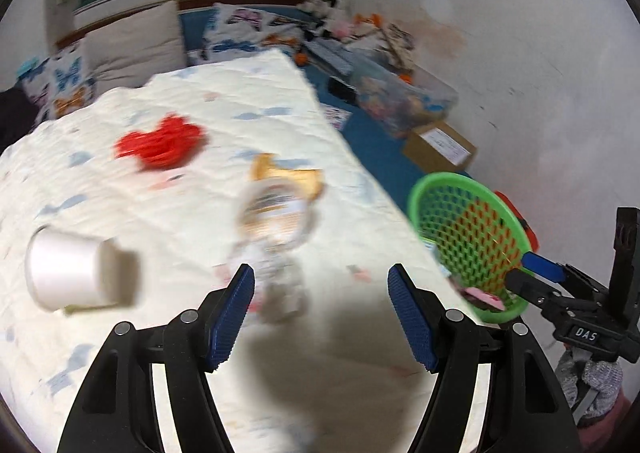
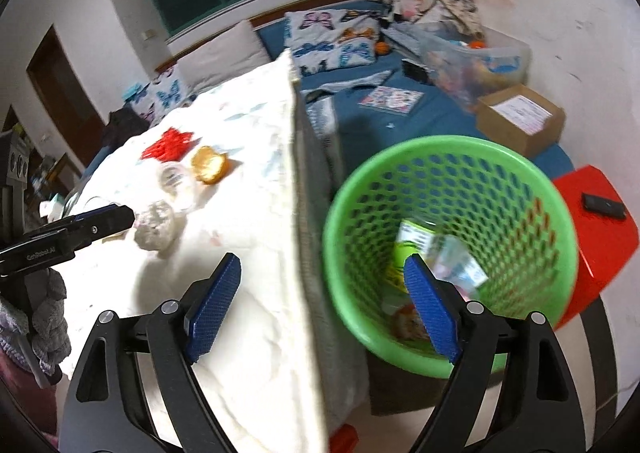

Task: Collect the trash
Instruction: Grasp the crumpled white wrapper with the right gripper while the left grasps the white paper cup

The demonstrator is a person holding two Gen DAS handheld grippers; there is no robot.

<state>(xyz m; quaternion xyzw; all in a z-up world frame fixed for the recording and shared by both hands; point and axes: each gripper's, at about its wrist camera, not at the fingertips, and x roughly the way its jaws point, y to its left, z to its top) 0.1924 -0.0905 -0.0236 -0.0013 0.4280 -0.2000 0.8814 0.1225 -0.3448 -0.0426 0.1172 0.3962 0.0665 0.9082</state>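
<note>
Right wrist view: one green basket [image 2: 452, 189], two orange peels [image 2: 209, 165]

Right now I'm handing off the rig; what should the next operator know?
Left gripper: open, empty, over the white quilted table.
Right gripper: open, empty, beside the green mesh plastic bin.
Done: several wrappers lie in the bin.
Left on the table: white paper cup on its side, clear plastic jar, orange peel, red net, crumpled plastic.
</note>
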